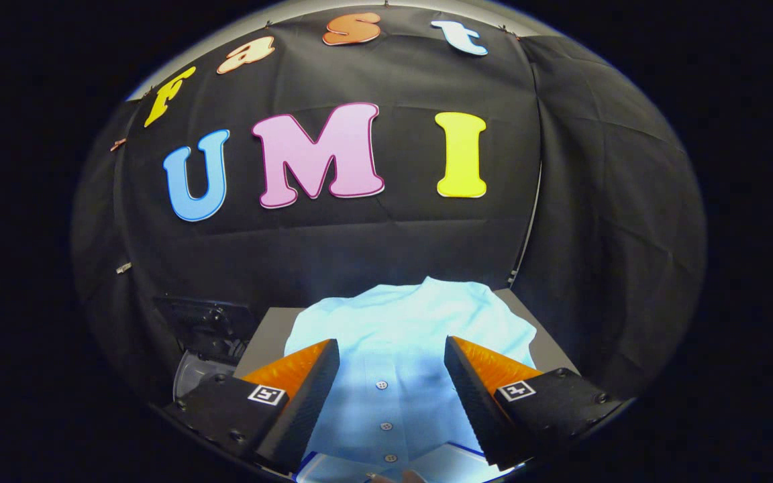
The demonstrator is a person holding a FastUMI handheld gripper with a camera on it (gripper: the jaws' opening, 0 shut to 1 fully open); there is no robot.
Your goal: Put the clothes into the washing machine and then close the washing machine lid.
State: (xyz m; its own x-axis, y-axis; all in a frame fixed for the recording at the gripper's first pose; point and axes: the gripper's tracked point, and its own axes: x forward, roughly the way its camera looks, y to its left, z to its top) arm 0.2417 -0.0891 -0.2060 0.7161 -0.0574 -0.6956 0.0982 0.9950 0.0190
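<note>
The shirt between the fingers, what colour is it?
Light blue shirt, plain, buttoned; gripper view. Fingers open.

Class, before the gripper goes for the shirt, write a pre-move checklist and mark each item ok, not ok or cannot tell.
1. Gripper open: ok, fingers spread apart.
2. Shirt lined up: ok, its button row lies between the fingers.
3. Fingers touching fabric: cannot tell.
4. Shirt lying flat on the grey table: ok.
5. Washing machine lid open: cannot tell; dark shapes sit beside the table.
</note>
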